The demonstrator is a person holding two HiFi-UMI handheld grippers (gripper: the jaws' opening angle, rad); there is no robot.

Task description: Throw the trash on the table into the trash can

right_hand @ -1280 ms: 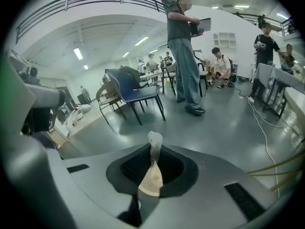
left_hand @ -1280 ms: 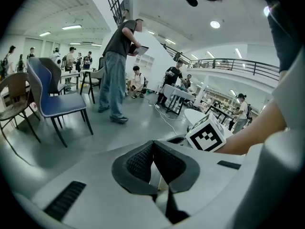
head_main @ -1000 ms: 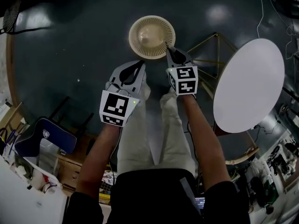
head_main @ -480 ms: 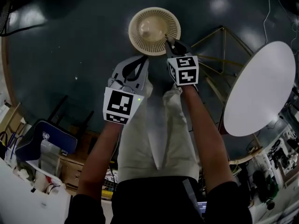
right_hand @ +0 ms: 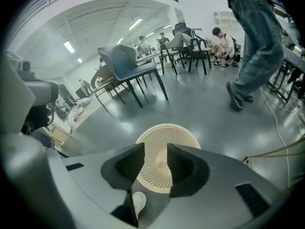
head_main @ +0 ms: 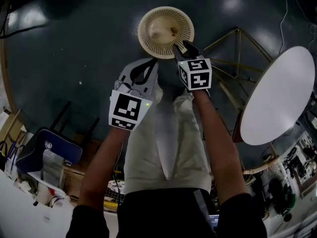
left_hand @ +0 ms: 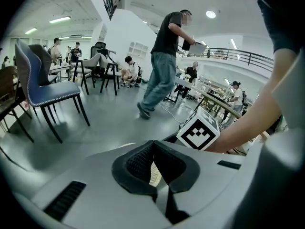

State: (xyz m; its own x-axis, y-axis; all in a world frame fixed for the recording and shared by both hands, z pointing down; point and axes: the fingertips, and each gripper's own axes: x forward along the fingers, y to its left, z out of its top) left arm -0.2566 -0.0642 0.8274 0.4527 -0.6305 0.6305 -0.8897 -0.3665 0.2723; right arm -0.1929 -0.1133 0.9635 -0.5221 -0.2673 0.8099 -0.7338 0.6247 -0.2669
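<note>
The trash can is a cream mesh basket standing on the dark floor ahead of me. My right gripper hangs over its near right rim. Its jaws are opening and hold nothing. In the right gripper view the basket shows through the gap of the right gripper. A small pale bit lies on the basket's bottom, too small to name. My left gripper hovers just short of the basket's near left side, shut and empty. In the left gripper view a sliver of mesh shows below the left gripper's closed tips.
A round white table on a gold wire frame stands to the right of the basket. A blue chair and cluttered shelves sit at the lower left. In the gripper views, chairs stand around and people stand, sit and walk across the hall.
The right gripper has edged forward over the basket's rim and its jaws have parted. The left gripper has kept its place beside it.
</note>
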